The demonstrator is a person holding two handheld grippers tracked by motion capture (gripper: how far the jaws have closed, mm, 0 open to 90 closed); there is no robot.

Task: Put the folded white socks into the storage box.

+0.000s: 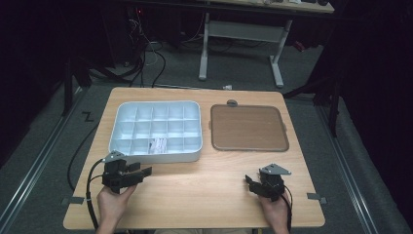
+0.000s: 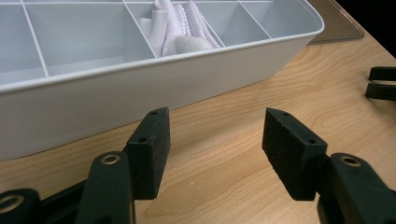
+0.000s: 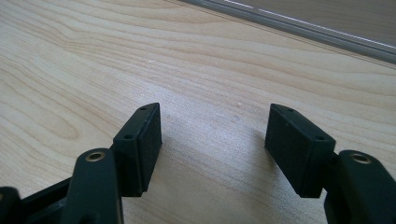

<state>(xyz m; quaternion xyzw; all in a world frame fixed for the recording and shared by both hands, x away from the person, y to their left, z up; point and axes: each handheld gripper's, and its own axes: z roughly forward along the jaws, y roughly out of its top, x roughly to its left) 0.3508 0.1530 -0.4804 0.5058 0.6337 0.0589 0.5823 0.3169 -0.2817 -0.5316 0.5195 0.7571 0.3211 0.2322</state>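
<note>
The white plastic compartment tray lies on the far left part of the light wooden table. In its near row, one compartment holds folded white cloths; the left gripper view shows their folds and beaded edge, while the high view gives just a pale patch. The left gripper, just beside the tray's near wall, has its jaws wide apart with nothing between them. The right gripper, well apart from the tray, also stands wide open and empty. A brown flat lid with a grey rim lies just right of the tray.
</note>
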